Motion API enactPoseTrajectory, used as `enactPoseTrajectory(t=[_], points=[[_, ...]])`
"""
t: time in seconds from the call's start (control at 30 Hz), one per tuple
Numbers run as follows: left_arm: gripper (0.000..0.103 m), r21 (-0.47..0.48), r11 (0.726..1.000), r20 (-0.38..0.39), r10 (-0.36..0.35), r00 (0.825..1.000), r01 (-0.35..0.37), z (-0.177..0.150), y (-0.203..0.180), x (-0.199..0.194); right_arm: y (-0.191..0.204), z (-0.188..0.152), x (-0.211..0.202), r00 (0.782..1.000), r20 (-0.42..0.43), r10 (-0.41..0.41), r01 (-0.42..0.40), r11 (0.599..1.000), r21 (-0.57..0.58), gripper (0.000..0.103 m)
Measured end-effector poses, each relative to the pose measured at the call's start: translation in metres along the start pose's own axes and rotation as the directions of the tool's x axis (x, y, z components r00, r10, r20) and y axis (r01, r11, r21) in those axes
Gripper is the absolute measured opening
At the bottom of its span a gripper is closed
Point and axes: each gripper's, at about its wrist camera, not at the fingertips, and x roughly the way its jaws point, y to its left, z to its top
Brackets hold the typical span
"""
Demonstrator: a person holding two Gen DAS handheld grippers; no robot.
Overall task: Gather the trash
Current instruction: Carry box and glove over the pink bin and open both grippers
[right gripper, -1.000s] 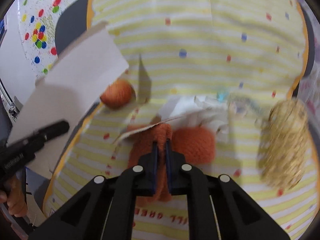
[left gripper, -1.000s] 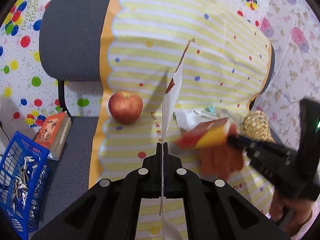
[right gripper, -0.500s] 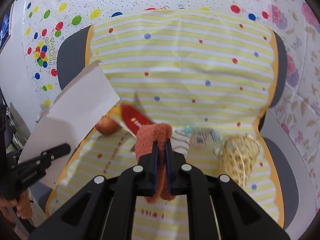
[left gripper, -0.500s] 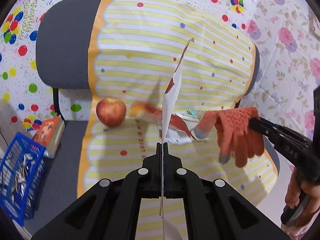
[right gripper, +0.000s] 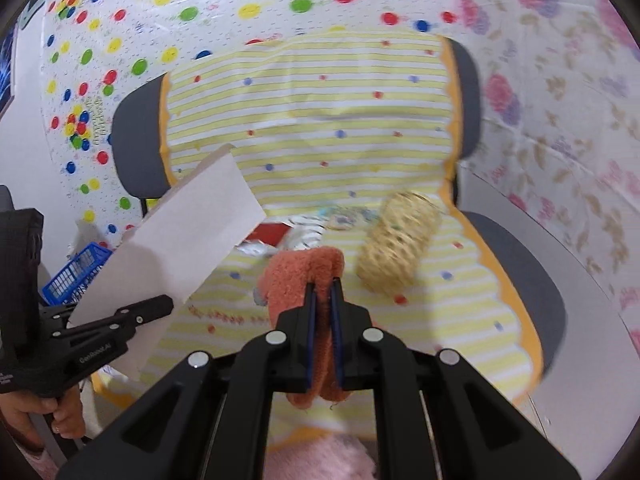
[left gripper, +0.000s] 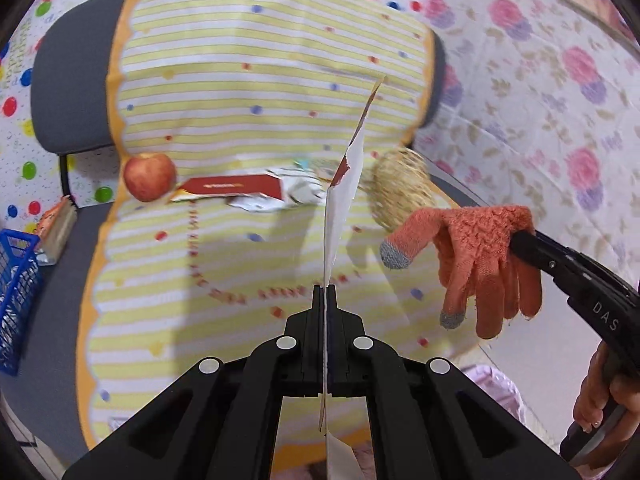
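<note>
My left gripper (left gripper: pixel 325 291) is shut on a white sheet of paper (left gripper: pixel 340 200) with a torn red edge, held edge-on above the chair seat. In the right wrist view the same paper (right gripper: pixel 188 236) shows flat in the left gripper (right gripper: pixel 160 305). My right gripper (right gripper: pixel 322 285) is shut on an orange knit glove (right gripper: pixel 298 270). The glove (left gripper: pixel 480 252) hangs from the right gripper (left gripper: pixel 520 240) in the air at the seat's right. A red packet (left gripper: pixel 232 188) and crumpled white wrappers (left gripper: pixel 298 194) lie at the back of the seat.
The chair wears a yellow-striped cloth (left gripper: pixel 248 264). On it sit an apple (left gripper: pixel 149 176) and a woven straw ball (left gripper: pixel 400 184). A blue basket (left gripper: pixel 16 300) and a book (left gripper: pixel 56 228) are on the left. Something pink (right gripper: pixel 320 458) lies below the seat's front edge.
Both grippers have drawn back from the chair. The right one lifted the glove off the seat, and the red packet that rode on it now lies beside the apple.
</note>
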Motion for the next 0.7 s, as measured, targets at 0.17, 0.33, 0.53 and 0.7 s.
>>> enactPoseTrajectory(t=[0.17, 0.33, 0.53, 0.7], points=[[0.000, 0.062, 0.996, -0.014, -0.055, 0.998, 0.056, -0.019, -0.033, 0.000, -0.025, -0.031, -0.025, 0.998, -0.017, -0.061, 0.062, 0.997, 0.050, 0.008], [0.000, 0.138, 0.978, -0.037, -0.154, 0.987, 0.158, -0.040, -0.076, 0.002, -0.050, -0.055, -0.059, 0.988, -0.018, -0.152, 0.153, 0.983, 0.097, 0.008], [0.000, 0.227, 0.927, -0.099, -0.284, 0.954, 0.299, -0.072, -0.129, 0.008, -0.073, -0.091, -0.103, 0.962, -0.031, -0.271, 0.272, 0.950, 0.153, 0.008], [0.000, 0.304, 0.871, -0.168, -0.350, 0.921, 0.387, -0.101, -0.168, 0.010, -0.090, -0.131, -0.131, 0.937, -0.077, -0.341, 0.350, 0.915, 0.200, 0.008]])
